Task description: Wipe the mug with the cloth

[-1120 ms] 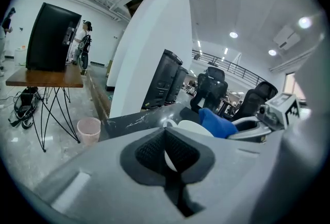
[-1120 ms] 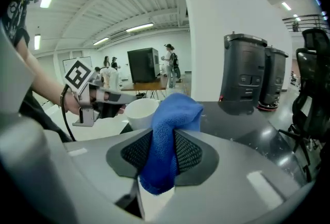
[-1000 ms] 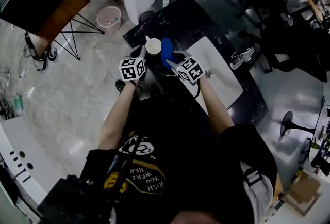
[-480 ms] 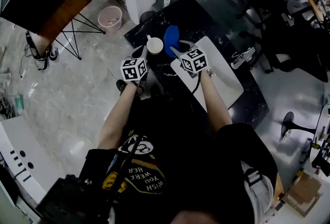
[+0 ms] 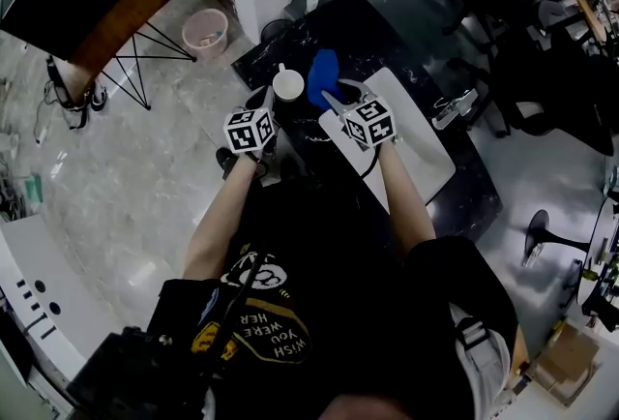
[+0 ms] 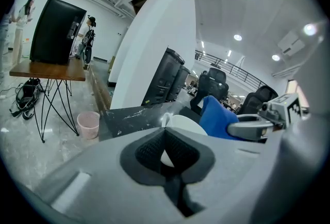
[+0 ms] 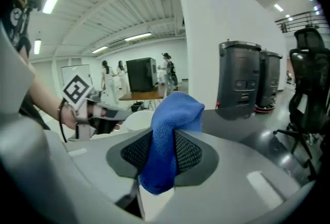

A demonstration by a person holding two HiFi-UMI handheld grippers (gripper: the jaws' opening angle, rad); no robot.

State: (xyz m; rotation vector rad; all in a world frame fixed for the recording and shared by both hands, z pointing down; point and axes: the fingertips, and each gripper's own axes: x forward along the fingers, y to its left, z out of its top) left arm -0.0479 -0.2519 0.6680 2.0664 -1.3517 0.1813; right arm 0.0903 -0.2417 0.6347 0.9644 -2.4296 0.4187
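Your left gripper (image 6: 165, 152) pinches white ceramic mug (image 6: 183, 124) (thin hold), right gripper (image 7: 164, 158) clamps blue terry cloth (image 7: 172, 114) beside mug; wipe hard and mug may twist loose.

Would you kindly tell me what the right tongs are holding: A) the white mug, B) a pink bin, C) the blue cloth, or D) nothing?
C: in the right gripper view the blue cloth is pinched in the right tongs; the white mug sits in the left tongs.
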